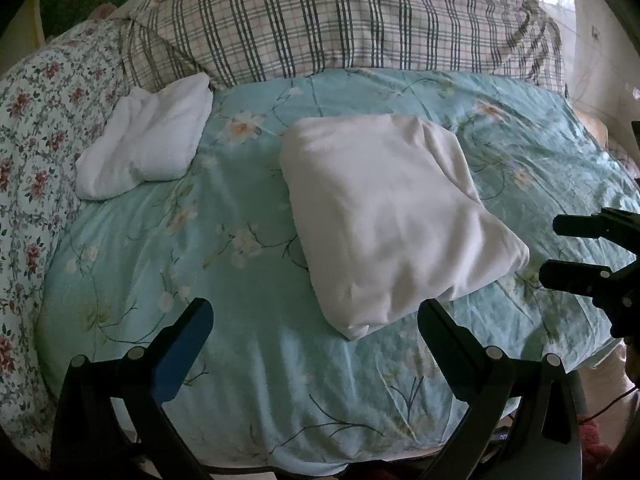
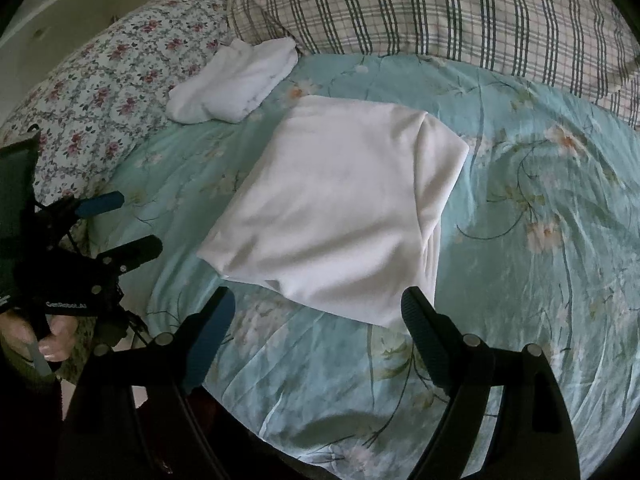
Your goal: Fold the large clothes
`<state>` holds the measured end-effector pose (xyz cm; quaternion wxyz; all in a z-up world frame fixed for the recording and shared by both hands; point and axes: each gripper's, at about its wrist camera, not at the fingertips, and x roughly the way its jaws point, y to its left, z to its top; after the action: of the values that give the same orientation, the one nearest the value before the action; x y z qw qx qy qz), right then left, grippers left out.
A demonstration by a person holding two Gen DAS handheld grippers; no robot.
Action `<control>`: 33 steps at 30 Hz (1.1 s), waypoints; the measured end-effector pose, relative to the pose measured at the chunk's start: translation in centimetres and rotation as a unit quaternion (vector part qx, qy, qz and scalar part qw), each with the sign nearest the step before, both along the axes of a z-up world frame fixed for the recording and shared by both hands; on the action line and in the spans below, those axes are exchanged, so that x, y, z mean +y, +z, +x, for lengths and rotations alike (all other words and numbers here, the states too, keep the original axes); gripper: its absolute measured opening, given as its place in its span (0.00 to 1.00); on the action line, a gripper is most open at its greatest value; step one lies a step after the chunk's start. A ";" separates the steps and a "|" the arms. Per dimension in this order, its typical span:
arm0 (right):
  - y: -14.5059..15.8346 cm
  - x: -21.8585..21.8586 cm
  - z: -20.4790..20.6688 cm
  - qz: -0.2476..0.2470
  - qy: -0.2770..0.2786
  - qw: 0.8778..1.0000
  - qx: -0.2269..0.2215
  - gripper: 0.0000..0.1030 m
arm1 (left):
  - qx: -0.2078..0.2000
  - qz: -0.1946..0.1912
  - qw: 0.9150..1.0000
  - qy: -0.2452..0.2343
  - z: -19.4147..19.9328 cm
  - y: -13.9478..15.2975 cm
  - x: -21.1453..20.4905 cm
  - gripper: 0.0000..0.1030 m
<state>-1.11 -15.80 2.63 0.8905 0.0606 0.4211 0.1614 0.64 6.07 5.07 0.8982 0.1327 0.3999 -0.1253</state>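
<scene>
Both grippers (image 1: 316,312) (image 2: 318,300) agape, downward-angled

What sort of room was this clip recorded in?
Most likely a bedroom: the white folded garment lies on a bed under a turquoise floral quilt, with a plaid duvet and a rose-print pillow behind it.
</scene>
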 end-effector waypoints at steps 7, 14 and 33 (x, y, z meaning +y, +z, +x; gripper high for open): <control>0.0 -0.1 0.0 0.000 0.001 1.000 0.001 0.83 | 0.003 0.004 1.000 0.000 0.2 -0.2 -0.2 0.99; -0.2 0.2 0.0 -0.002 0.004 1.000 0.008 0.83 | 0.008 0.007 1.000 0.000 0.5 -0.6 -0.2 0.99; -0.6 0.5 0.4 -0.002 0.009 1.000 0.012 0.83 | 0.011 0.011 1.000 0.002 0.9 -0.8 -0.1 0.99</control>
<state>-0.68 -15.33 2.07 0.8839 0.0571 0.4328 0.1679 1.53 5.96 4.24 0.8926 0.1407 0.4110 -0.1207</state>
